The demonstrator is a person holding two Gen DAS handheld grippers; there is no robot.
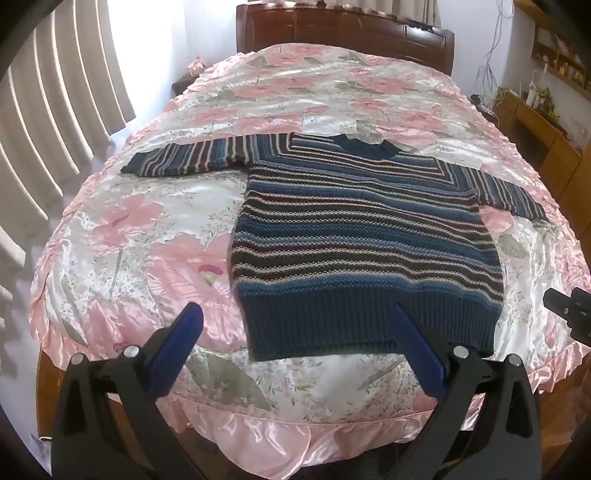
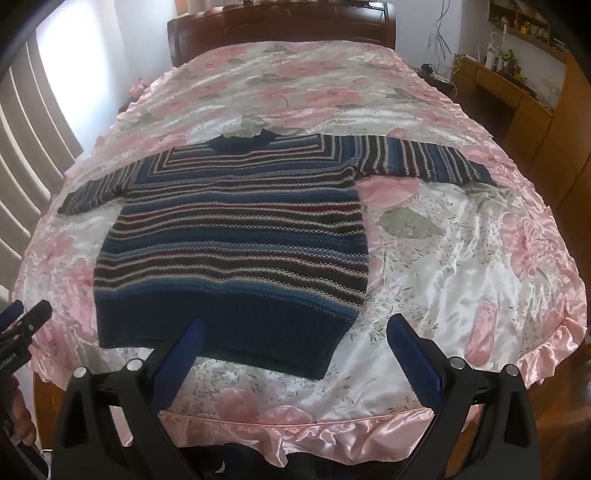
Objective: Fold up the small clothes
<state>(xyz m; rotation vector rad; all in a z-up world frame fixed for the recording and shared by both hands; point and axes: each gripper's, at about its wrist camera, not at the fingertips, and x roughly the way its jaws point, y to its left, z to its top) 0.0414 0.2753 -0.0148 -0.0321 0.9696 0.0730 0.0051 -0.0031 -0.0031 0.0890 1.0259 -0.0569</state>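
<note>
A small knit sweater [image 1: 365,236] [image 2: 236,236], striped in blue, dark and cream, lies flat on the bed with both sleeves spread sideways and its ribbed hem toward me. My left gripper [image 1: 295,317] hovers open over the hem's left corner, nothing between its blue pads [image 1: 177,350]. My right gripper [image 2: 295,328] is open above the hem's right corner, its blue pads [image 2: 417,362] also bare. The right gripper's tip [image 1: 569,310] shows at the right edge of the left wrist view, and the left gripper's tip [image 2: 26,321] at the left edge of the right wrist view.
The bed carries a shiny pink floral cover [image 1: 155,229] [image 2: 461,240] with a ruffled edge at the front. A dark wooden headboard [image 1: 343,33] stands at the far end. Curtains [image 1: 55,110] hang on the left; a wooden desk with shelves [image 2: 517,85] is on the right.
</note>
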